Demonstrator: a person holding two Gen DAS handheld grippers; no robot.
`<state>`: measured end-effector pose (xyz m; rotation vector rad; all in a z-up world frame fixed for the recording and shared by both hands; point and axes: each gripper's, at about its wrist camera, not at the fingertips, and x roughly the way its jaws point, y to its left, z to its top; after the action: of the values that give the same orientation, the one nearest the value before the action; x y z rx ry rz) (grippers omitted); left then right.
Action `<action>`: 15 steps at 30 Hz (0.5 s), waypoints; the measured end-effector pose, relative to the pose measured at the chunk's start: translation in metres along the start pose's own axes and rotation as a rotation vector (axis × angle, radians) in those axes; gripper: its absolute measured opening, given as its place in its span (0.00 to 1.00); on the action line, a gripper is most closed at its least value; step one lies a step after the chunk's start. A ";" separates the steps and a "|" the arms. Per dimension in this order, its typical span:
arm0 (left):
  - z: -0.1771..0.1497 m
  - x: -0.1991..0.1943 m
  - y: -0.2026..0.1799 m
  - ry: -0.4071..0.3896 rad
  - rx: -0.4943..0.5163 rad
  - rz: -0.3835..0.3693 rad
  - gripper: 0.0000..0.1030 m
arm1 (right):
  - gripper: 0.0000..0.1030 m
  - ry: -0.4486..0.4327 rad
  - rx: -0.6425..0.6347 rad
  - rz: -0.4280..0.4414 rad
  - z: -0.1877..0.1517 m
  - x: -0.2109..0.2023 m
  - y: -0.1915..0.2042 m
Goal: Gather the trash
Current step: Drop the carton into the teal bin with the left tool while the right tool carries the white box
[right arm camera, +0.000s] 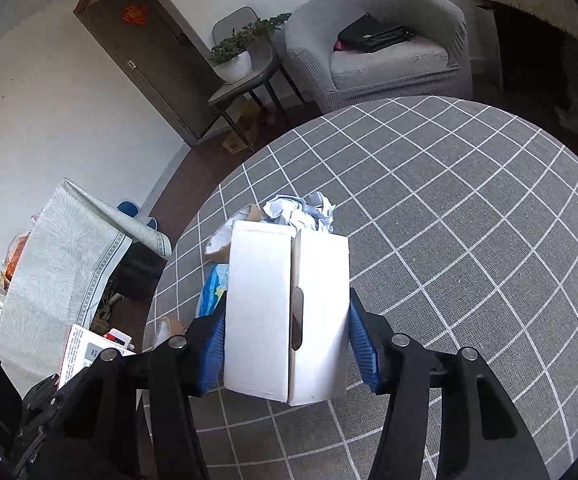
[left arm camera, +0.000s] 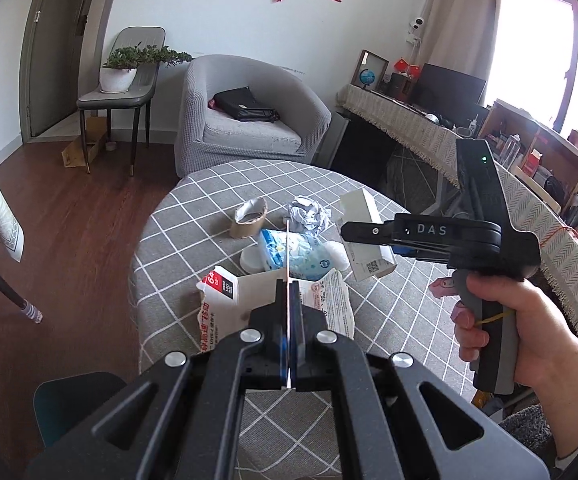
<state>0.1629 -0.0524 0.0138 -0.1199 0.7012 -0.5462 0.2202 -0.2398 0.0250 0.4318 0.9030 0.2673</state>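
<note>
My left gripper (left arm camera: 288, 286) is shut on a thin white card (left arm camera: 287, 252), seen edge-on, held above the round table (left arm camera: 193, 216). Under it lie a torn white package (left arm camera: 229, 300), a blue plastic wrapper (left arm camera: 293, 252), a crumpled paper ball (left arm camera: 309, 214) and a cardboard tape core (left arm camera: 251, 218). My right gripper (right arm camera: 287, 312) is shut on a white cardboard box (right arm camera: 285, 312), its blue pads (right arm camera: 363, 348) pressing both sides, held above the table (right arm camera: 469, 220). The box (left arm camera: 365, 232) and right gripper (left arm camera: 345, 232) also show in the left wrist view, right of the trash pile.
A grey armchair (left arm camera: 249, 112) with a black bag (left arm camera: 245, 104) stands behind the table. A chair holding a potted plant (left arm camera: 125, 68) is at the far left. A cloth-covered desk (left arm camera: 409, 120) and shelves are on the right. The crumpled paper (right arm camera: 301, 210) lies beyond the box.
</note>
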 end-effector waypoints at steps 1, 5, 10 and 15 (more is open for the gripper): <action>0.000 -0.004 0.003 -0.005 -0.003 0.006 0.01 | 0.54 -0.010 -0.015 -0.004 0.000 -0.003 0.005; -0.001 -0.015 0.015 -0.021 -0.013 0.036 0.01 | 0.54 -0.027 -0.060 0.021 0.001 -0.009 0.028; -0.005 -0.031 0.032 -0.035 -0.019 0.092 0.01 | 0.54 -0.018 -0.127 0.061 -0.001 0.001 0.058; -0.012 -0.046 0.057 -0.042 -0.048 0.156 0.01 | 0.54 0.004 -0.186 0.126 -0.005 0.012 0.088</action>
<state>0.1514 0.0204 0.0153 -0.1203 0.6771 -0.3766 0.2194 -0.1560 0.0554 0.3159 0.8470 0.4638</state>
